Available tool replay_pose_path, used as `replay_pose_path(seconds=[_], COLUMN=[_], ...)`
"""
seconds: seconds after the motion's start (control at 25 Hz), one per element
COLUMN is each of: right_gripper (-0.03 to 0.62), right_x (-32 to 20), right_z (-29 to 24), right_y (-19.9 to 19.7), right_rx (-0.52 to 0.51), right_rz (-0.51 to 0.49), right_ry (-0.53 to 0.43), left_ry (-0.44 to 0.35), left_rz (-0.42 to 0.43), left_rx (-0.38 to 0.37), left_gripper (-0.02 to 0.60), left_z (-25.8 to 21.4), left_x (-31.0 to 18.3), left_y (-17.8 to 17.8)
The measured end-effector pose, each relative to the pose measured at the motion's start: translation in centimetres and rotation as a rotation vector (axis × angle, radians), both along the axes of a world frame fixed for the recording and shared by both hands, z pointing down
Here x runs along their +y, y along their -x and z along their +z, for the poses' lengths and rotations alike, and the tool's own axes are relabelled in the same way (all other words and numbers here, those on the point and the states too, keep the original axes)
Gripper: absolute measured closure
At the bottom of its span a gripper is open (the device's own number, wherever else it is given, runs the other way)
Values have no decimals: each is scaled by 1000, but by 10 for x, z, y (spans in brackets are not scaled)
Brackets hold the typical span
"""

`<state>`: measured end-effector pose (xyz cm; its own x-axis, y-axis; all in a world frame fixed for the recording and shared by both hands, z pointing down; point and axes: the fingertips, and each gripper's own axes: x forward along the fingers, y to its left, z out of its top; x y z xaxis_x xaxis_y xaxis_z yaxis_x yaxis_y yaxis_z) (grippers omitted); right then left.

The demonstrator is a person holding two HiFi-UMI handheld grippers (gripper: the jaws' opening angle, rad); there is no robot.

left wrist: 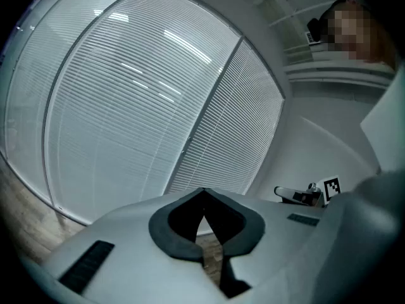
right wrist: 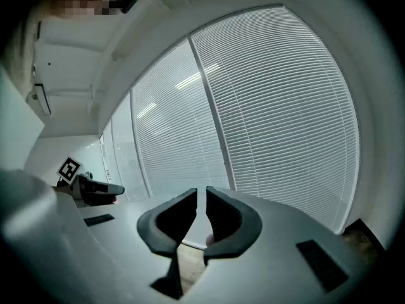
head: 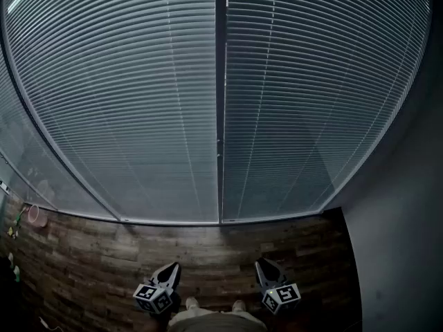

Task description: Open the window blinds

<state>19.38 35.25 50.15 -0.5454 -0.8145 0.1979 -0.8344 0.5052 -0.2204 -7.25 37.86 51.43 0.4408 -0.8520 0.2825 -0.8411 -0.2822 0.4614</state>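
Note:
Two tall window blinds fill the head view, the left blind [head: 124, 102] and the right blind [head: 311, 95], both with their slats turned shut. A dark mullion [head: 220, 116] runs between them. My left gripper [head: 172, 268] and right gripper [head: 262, 264] hang low over the wooden floor, a good step back from the glass, both pointing at the blinds. The left gripper [left wrist: 202, 192] has its jaw tips touching with nothing in them. The right gripper [right wrist: 201, 192] shows a narrow gap between its jaws, also holding nothing. The blinds [left wrist: 145, 106] [right wrist: 278, 106] stand far ahead of both.
A wooden plank floor [head: 104, 254] runs up to the window sill. A grey wall [head: 401, 241] closes the right side. A small pink object [head: 36, 214] lies on the floor at the far left. The person's shoes [head: 214, 304] show between the grippers.

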Motion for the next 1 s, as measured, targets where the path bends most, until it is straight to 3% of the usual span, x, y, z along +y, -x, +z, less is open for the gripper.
replay_pose_path(seconds=[0.12, 0.52, 0.76, 1.0], right_gripper=[551, 548, 548, 542], right_x=[-3, -13, -10, -15], right_z=[-1, 28, 49, 0], right_y=[-2, -2, -3, -11], right_rx=[-19, -61, -10, -19], right_rz=[9, 11, 3, -41], right_ry=[9, 39, 36, 27], left_ry=[8, 13, -3, -20], left_rz=[6, 29, 38, 27], left_rx=[21, -8, -33, -63], left_gripper=[566, 566, 566, 566], left_z=[-1, 28, 39, -4], left_x=[-5, -16, -14, -17], left_y=[-4, -6, -7, -18])
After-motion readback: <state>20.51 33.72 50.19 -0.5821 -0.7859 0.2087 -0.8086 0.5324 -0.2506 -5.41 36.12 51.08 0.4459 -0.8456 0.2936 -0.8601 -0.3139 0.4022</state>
